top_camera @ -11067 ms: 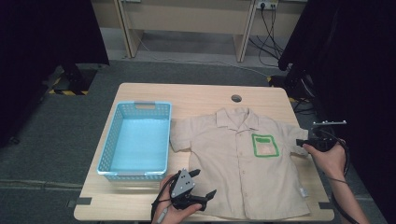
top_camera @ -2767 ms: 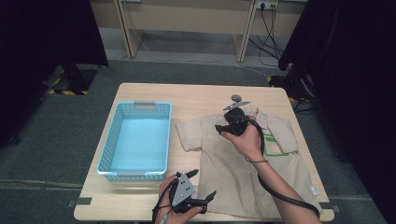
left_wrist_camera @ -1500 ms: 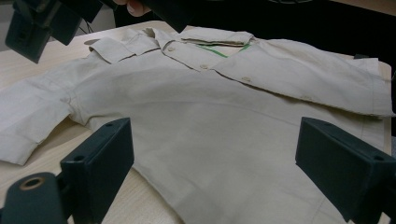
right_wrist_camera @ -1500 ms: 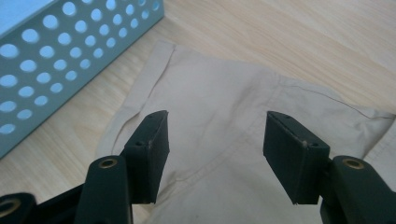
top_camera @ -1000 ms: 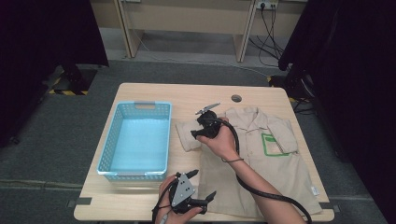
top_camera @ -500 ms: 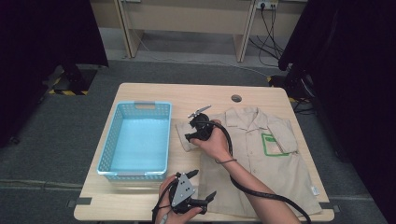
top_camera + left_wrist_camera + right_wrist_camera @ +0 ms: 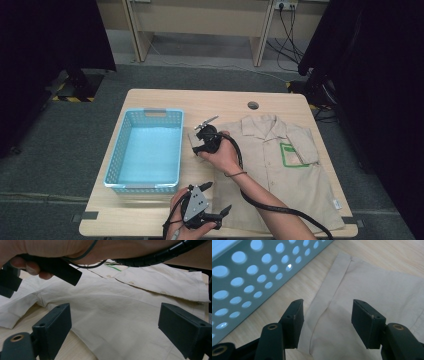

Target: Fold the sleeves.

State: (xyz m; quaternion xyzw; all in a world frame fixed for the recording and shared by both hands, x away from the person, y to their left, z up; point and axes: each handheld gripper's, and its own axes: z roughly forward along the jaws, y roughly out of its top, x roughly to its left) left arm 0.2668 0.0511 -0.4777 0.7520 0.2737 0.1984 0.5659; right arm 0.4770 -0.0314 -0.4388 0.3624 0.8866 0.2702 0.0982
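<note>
A beige short-sleeved shirt with a green-edged chest pocket lies flat on the wooden table, its right sleeve folded inward. My right gripper hovers low over the shirt's left sleeve, beside the basket. In the right gripper view its jaws stand open, straddling the sleeve's hemmed edge without touching it. My left gripper rests at the table's front edge by the shirt's bottom hem. It is open, with the shirt lying between and beyond its jaws.
A light blue perforated basket stands on the left half of the table, its wall close to the right gripper. A round cable hole sits at the table's far edge. Dark curtains and desk legs stand beyond.
My right hand has moved left and down from the shirt's chest to its left sleeve near the basket. The right sleeve, spread out earlier, now lies folded in. The left gripper has stayed put.
</note>
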